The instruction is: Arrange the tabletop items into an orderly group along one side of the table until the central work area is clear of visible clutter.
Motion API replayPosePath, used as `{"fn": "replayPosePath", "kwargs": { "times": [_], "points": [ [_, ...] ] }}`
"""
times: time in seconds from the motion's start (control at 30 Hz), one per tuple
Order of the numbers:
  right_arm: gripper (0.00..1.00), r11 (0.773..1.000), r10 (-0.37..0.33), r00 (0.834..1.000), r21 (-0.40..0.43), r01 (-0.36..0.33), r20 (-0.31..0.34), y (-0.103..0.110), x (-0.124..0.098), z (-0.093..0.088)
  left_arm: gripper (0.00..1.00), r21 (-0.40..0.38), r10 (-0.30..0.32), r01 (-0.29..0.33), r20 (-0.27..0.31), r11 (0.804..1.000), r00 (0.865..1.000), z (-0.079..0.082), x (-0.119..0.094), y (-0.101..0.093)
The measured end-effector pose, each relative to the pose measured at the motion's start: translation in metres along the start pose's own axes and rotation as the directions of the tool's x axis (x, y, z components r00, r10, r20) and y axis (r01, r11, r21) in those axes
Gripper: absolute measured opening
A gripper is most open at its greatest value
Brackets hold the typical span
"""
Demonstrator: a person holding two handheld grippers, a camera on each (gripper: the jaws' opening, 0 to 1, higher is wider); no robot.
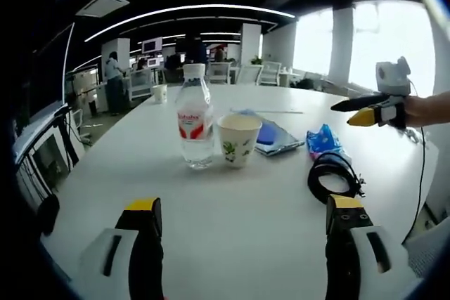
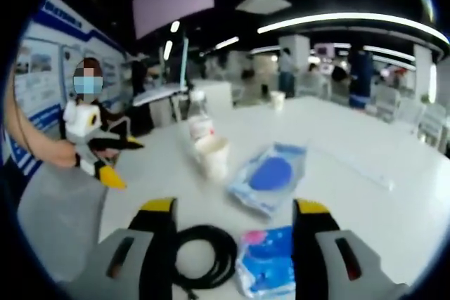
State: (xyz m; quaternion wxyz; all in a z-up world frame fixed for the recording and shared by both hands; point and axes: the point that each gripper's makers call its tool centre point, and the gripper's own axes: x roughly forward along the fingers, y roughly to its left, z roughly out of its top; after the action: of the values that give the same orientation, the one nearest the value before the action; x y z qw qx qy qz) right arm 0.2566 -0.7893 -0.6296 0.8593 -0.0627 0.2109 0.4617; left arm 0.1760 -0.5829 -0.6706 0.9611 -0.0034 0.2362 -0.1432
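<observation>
The big round white table (image 1: pixel 232 209) has a small bunch of things sitting close together. There is a clear plastic water bottle with a red label (image 1: pixel 195 119), and just beside it a white paper cup with a green leaf picture (image 1: pixel 238 140). Behind the cup lies a flat blue pouch in a clear wrapper (image 1: pixel 275 137). Near that is a small crinkly blue packet (image 1: pixel 323 138) and a black coiled cable (image 1: pixel 333 175).

The left gripper (image 1: pixel 242 233) hangs low over the bare near part of the table. Its jaws are spread wide with nothing between them. In the right gripper view, the right gripper (image 2: pixel 232 226) is also spread apart and empty. It points down at the cable and the packet — most likely it is lined up to pick one of them first.

The things already sit fairly close, but they are near the middle, so they likely need to go to one side.
</observation>
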Motion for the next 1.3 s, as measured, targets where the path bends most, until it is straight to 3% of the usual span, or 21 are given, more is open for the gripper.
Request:
{"fn": "replayPosePath", "kwargs": {
  "times": [0.13, 0.27, 0.4, 0.6, 0.83, 1.03, 1.3],
  "points": [
    [0.56, 0.997, -0.034, 0.999, 0.074, 0.032, 0.025, -0.001, -0.008, -0.005, 0.97, -0.013, -0.039, 0.039, 0.022, 0.999, 0.999, 0.004, 0.002, -0.020],
    [0.54, 0.994, -0.046, 0.999, 0.096, 0.047, -0.014, 0.006, -0.012, -0.025, 0.97, 0.001, -0.067, 0.067, -0.002, 0.998, 0.998, -0.002, 0.010, -0.039],
    [0.51, 0.989, -0.068, 0.996, 0.124, 0.074, -0.053, 0.010, -0.016, -0.043, 0.96, -0.005, -0.090, 0.090, 0.003, 0.996, 0.996, 0.003, 0.017, -0.054],
    [0.42, 0.950, -0.134, 0.990, 0.278, 0.143, -0.053, 0.006, -0.019, -0.055, 0.93, -0.004, -0.125, 0.124, -0.017, 0.992, 0.992, 0.001, 0.029, -0.071],
    [0.41, 0.925, -0.200, 0.974, 0.308, 0.222, -0.103, 0.002, -0.022, -0.075, 0.84, -0.061, -0.119, 0.116, -0.044, 0.991, 0.992, 0.001, 0.045, -0.081],
    [0.40, 0.913, -0.202, 0.971, 0.334, 0.235, -0.129, 0.007, -0.021, -0.083, 0.81, -0.069, -0.101, 0.095, -0.086, 0.993, 0.991, -0.004, 0.057, -0.088],
    [0.38, 0.906, -0.211, 0.963, 0.337, 0.257, -0.168, 0.011, -0.018, -0.095, 0.68, -0.088, -0.114, 0.100, -0.161, 0.991, 0.980, -0.011, 0.070, -0.109]
  ]
}}
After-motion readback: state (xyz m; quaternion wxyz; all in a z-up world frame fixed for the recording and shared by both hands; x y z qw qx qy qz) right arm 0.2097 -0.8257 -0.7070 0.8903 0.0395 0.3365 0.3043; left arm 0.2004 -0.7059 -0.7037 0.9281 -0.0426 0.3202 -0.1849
